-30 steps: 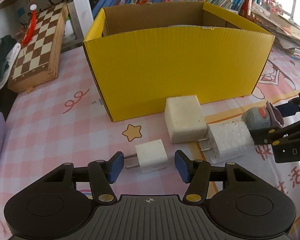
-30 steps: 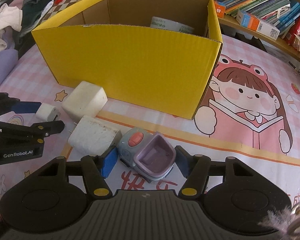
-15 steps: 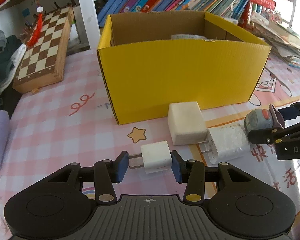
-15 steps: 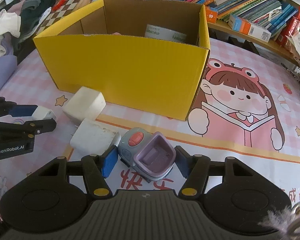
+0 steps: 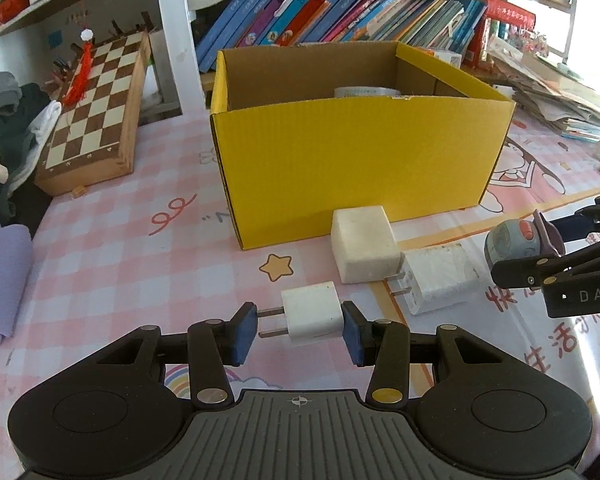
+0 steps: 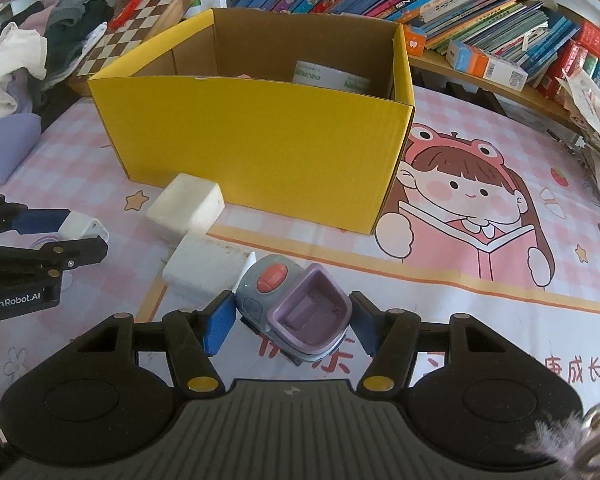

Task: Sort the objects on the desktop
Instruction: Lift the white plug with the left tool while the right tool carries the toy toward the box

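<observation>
Pickup step, judged: left gripper (image 5: 298, 330) pinched small charger (image 5: 312, 313) in front of yellow box (image 5: 360, 168); right gripper (image 6: 290, 324) straddled toy (image 6: 296, 304), contact unclear; next needs lift over box rim

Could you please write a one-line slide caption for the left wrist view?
Left gripper closing around a small white plug adapter before a yellow cardboard box.

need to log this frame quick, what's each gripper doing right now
Left gripper: shut on the small white charger, one pad on its body, the other at the prong tips.
Right gripper: closed around the grey and purple toy.
</observation>
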Demonstrator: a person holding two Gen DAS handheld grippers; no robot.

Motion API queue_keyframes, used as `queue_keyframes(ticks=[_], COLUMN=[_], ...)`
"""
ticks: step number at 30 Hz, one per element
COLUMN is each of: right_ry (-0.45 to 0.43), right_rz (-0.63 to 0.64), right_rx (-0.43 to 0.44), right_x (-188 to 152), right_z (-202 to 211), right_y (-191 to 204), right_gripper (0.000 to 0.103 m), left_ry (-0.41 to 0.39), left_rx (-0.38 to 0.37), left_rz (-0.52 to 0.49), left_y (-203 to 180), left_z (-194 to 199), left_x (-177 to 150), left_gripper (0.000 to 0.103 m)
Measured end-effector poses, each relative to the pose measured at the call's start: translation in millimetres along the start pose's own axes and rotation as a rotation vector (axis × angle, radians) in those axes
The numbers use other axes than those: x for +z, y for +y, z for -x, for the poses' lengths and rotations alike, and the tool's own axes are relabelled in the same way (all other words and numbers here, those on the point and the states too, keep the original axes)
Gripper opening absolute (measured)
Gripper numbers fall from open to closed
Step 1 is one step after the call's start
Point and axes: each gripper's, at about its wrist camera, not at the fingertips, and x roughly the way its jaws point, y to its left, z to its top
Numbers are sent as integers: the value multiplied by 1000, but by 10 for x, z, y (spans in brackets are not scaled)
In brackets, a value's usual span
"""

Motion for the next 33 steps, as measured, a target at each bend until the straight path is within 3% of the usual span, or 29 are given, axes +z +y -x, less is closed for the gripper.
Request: queue_keyframes(ticks=[18, 33], right_ry=[-28, -82], right_rz=[-11, 43], right_rx=[-18, -28], right_x=[-164, -93], right_z=[225, 357], right_y=[261, 508], right_gripper=[59, 59], left_ry=[-44, -136], left_rx=[-24, -35], left_rz=[-35, -94], left_y=[83, 118], left_z=[272, 487], left_x=[-134, -88], left_gripper=[44, 44])
